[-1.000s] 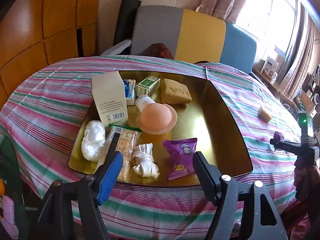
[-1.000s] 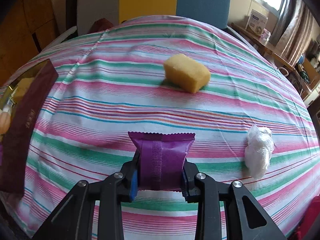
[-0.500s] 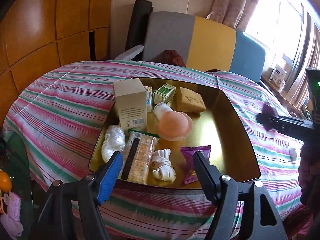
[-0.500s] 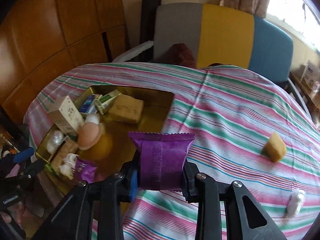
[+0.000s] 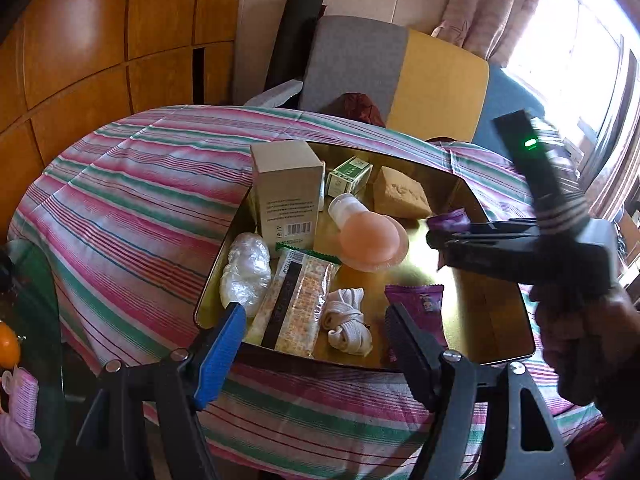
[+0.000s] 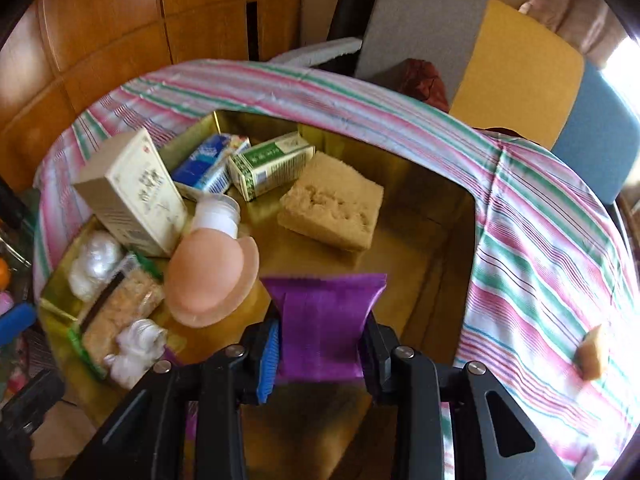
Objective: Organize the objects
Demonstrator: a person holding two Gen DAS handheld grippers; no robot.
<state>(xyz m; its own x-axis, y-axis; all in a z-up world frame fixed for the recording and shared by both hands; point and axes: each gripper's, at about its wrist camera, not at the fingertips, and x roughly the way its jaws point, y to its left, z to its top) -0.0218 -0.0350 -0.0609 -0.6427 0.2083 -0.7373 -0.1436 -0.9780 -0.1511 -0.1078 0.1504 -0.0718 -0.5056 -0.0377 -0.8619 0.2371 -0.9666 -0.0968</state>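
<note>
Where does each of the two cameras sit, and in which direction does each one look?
Left wrist: on the left gripper, at the table's near edge, facing the gold tray; its open fingers, the right gripper and the person's hand show.
Right wrist: on the right gripper, above the tray, looking down; its fingers clamp a purple packet.
Shared: tray, brown sponge, pink bottle.

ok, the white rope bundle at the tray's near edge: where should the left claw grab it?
Across the white rope bundle at its narrow knotted waist, from above; cracker pack and purple packet flank it. Left claw is open.
</note>
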